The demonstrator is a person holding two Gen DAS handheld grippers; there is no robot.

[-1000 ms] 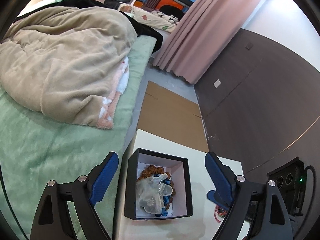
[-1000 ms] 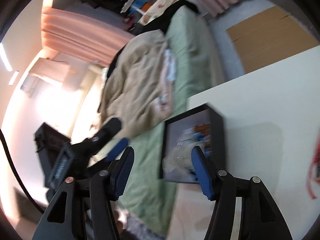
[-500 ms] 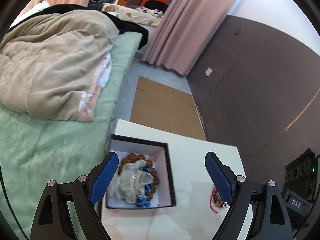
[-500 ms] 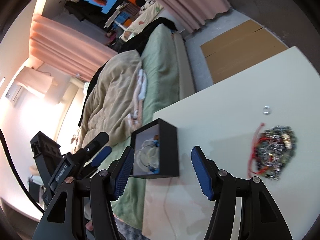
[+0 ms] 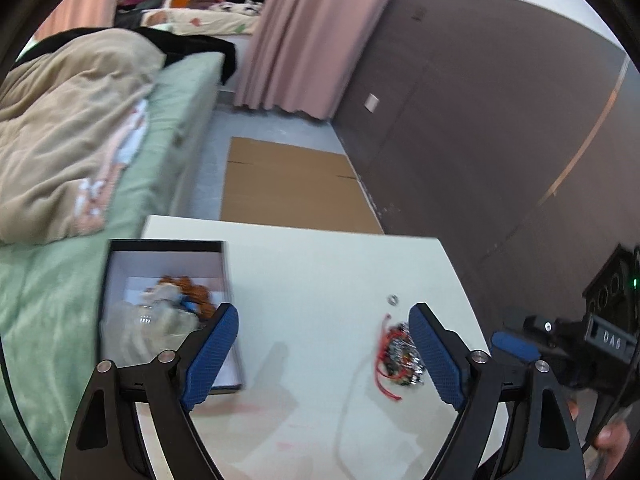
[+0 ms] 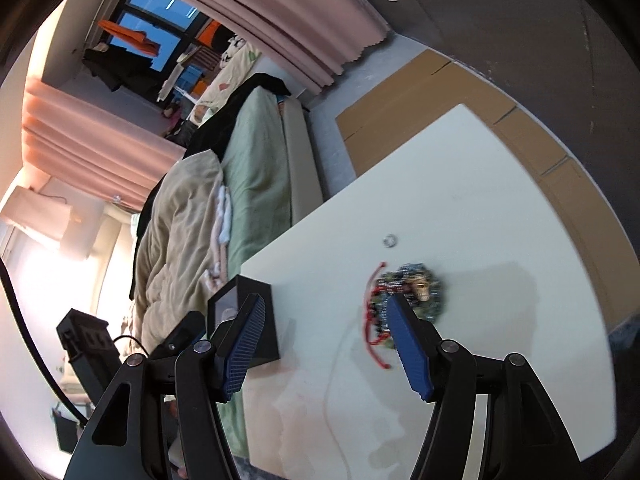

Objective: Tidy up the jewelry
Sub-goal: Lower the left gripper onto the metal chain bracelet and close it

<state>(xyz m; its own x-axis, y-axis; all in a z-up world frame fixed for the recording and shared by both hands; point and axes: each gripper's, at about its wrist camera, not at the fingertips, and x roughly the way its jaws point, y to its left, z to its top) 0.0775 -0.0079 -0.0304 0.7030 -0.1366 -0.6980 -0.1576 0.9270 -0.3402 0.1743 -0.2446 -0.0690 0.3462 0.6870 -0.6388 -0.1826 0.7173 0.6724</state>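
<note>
Black box (image 5: pixel 168 246), white-lined, holding brown beads (image 5: pixel 192 286), crumpled clear bag (image 5: pixel 156 322)

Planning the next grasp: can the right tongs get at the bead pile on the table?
Probably yes. The right tongs are opening and empty, the bead pile lies in the open on the table, just past one fingertip. The black box sits off to the side.

Black box (image 5: pixel 166 245); white table (image 5: pixel 320 280)
</note>
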